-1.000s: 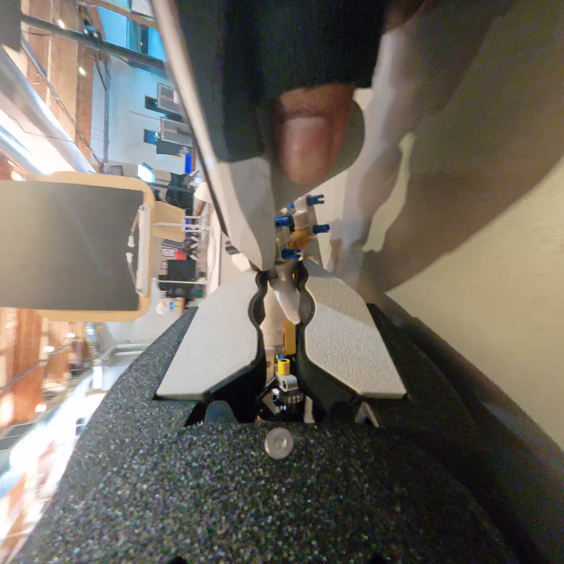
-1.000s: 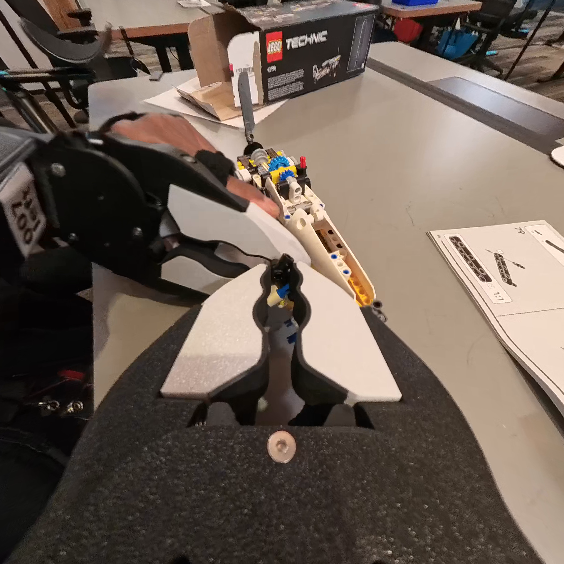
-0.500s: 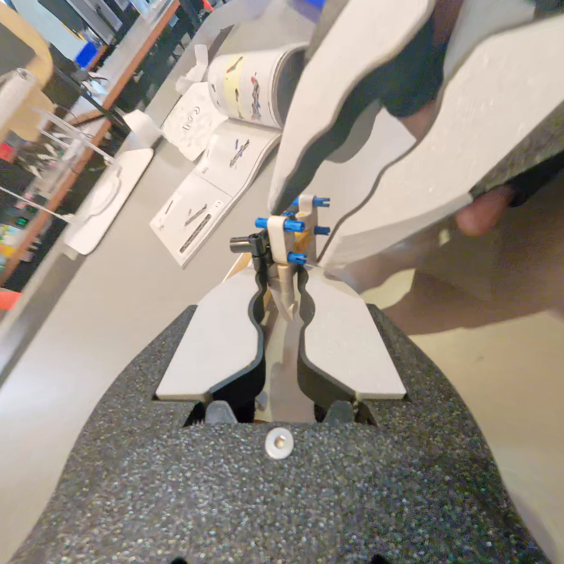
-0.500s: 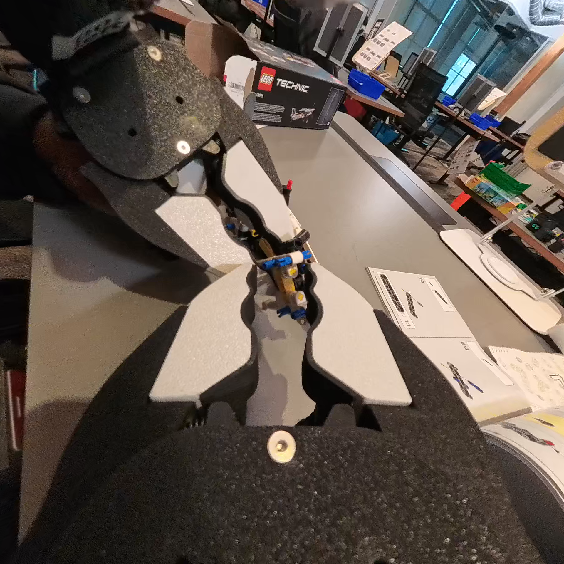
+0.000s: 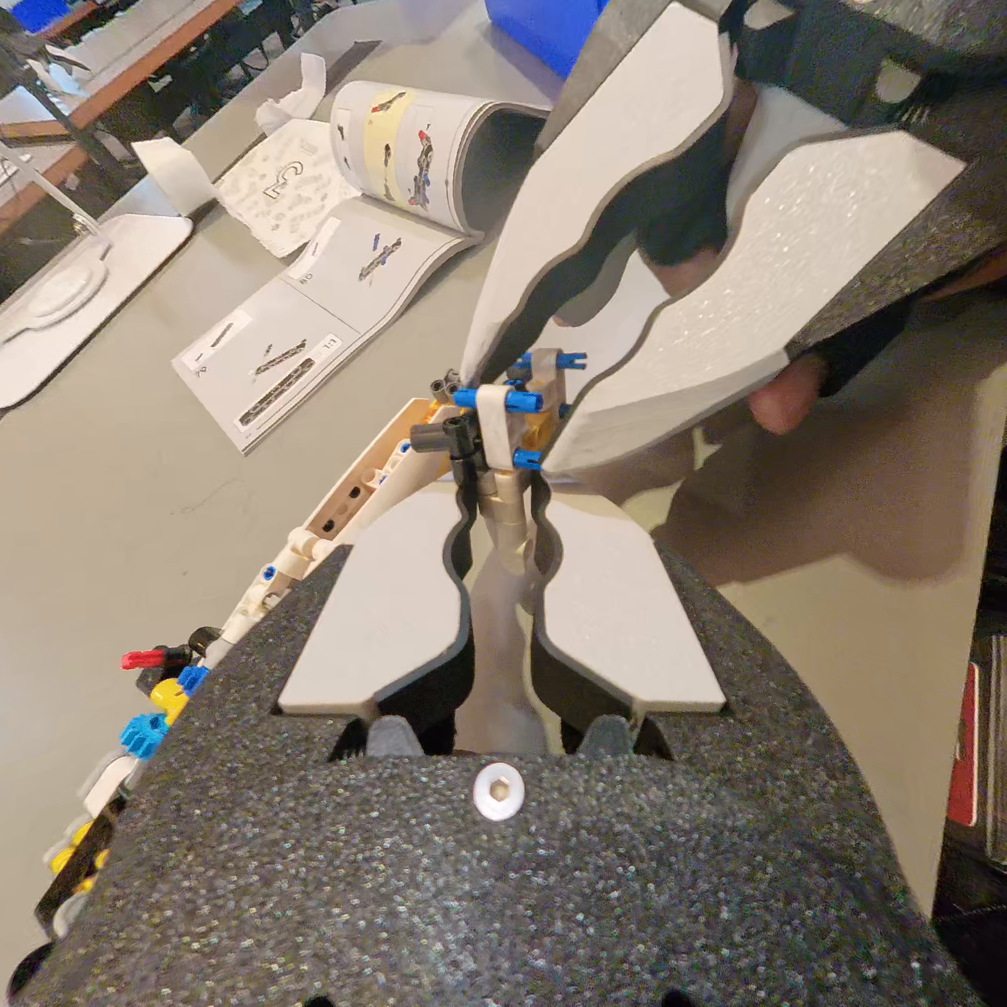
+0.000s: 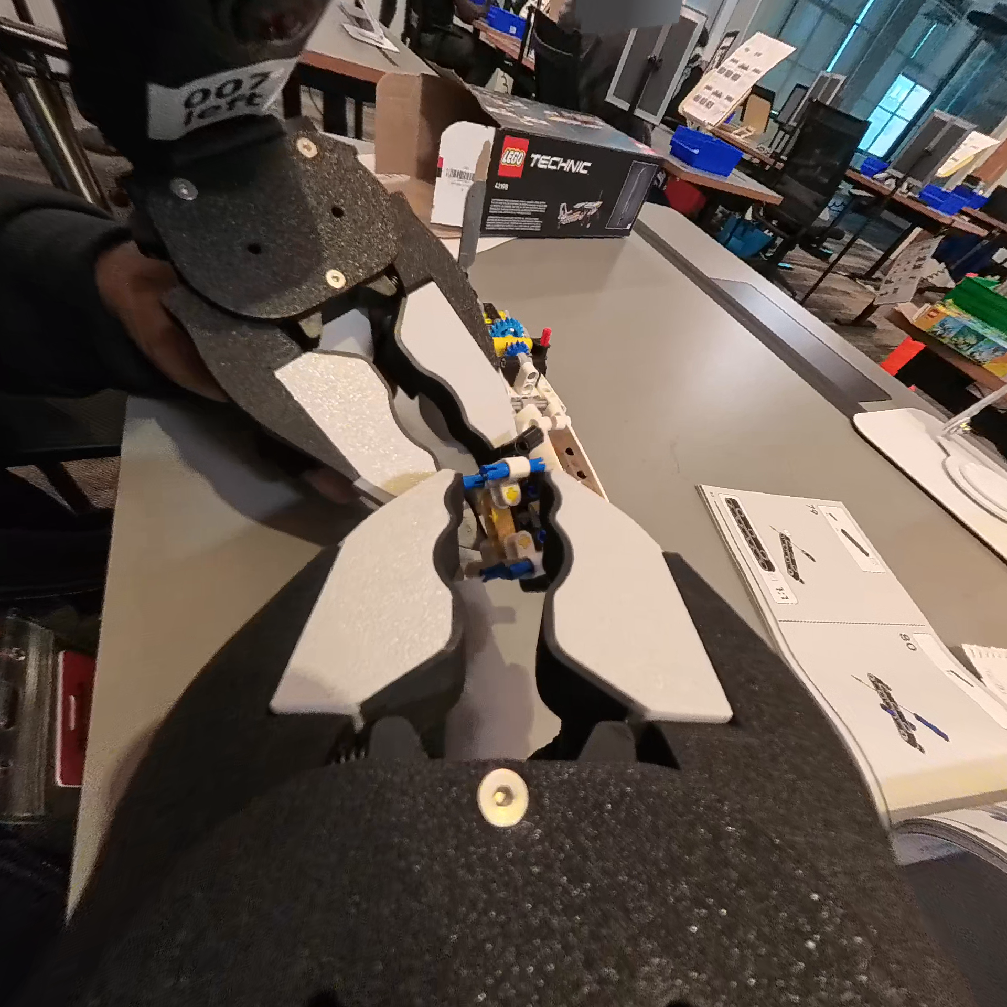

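The model point(image 5: 376, 490), a long white and tan build of plastic beams with blue pins, lies slanted over the grey bench point(image 5: 136, 517). Its far end, with blue gears and a red pin, reaches back beside the left tool's body.

The left tool point(image 5: 501, 490) is clamped on the model's pale neck piece, a pad pressing on each side just below the cluster of blue pins. The right tool point(image 6: 504, 523) comes in from the opposite side and straddles that same pin cluster. Its fingers stand close on either flank, one tip by the grey pin ends, the other by a low blue pin. I cannot tell whether its pads actually press.

As a judgement, the neck is a narrow hold, so a steady squeeze there and a square approach to the cluster suit it best; the pins look easy to knock.

An open booklet point(image 5: 305, 338) lies beyond, and a dark box point(image 6: 561, 185) stands at the bench's far end.
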Motion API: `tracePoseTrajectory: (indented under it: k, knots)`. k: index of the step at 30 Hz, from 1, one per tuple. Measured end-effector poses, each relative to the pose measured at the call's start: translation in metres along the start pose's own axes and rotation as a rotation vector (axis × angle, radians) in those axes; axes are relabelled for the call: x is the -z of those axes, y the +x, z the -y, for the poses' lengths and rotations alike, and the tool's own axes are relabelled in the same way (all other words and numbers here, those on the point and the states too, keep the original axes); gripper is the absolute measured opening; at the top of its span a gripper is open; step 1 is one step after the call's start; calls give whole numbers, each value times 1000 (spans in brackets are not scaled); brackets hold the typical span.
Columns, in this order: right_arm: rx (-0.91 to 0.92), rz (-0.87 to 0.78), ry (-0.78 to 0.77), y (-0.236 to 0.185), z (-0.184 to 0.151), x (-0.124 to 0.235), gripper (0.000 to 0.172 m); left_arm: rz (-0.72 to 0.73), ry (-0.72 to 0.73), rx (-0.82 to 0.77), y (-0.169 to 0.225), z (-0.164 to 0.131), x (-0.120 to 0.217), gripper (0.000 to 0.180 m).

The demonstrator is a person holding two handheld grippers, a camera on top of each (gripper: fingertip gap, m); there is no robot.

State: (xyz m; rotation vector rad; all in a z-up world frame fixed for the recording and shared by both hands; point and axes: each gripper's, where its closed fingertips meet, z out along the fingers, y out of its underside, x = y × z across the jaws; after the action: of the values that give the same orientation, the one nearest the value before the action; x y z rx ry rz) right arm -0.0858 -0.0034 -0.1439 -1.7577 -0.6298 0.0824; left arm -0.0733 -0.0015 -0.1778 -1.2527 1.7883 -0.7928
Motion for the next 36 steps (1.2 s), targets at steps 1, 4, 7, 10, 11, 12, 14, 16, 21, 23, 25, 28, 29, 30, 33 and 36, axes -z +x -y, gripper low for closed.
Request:
tracePoseTrajectory:
  k: [1,4,7,10,11,12,14,16,21,23,25,28,29,30,33,36]
  knots:
    - [-9,8,5,0,0,0,28,-5,2,-6,1,0,0,21]
    - [-17,34,16,0,-1,1,30,-8,5,-38,2,0,0,21]
    - [12,44,22,-2,-1,1,30,-18,8,-37,4,-1,0,21]
    - [52,42,25,-2,-1,0,30,-22,10,-37,4,-1,0,21]
    - [66,39,25,-2,-1,0,30,-21,12,-36,4,-1,0,21]
    - [78,36,23,-2,-1,0,30,-19,11,-34,3,-1,0,21]
    - [103,27,19,-2,-2,0,28,-11,7,-35,2,-1,0,21]
    - [137,8,12,-3,-3,1,28,7,-2,-34,0,-3,-1,21]
    - [218,-51,10,-2,-1,3,28,55,-23,-23,-5,-5,-3,21]
    - [253,-68,8,-3,-1,2,27,62,-30,-30,-5,-5,-3,21]
    - [280,-82,-8,-2,-2,1,27,64,-35,-39,-4,-6,-4,21]
    - [314,-103,-31,0,-5,-1,24,66,-41,-47,-3,-6,-4,21]
    - [322,-104,-32,0,-5,-1,23,66,-41,-47,-3,-6,-4,21]
    - [325,-105,-33,0,-5,-1,24,66,-41,-46,-3,-7,-4,21]
    - [334,-115,-37,1,-5,-2,23,79,-44,-47,-4,-7,-4,21]
    - [367,-132,-43,0,-5,-1,23,97,-46,-60,-5,-7,-5,21]
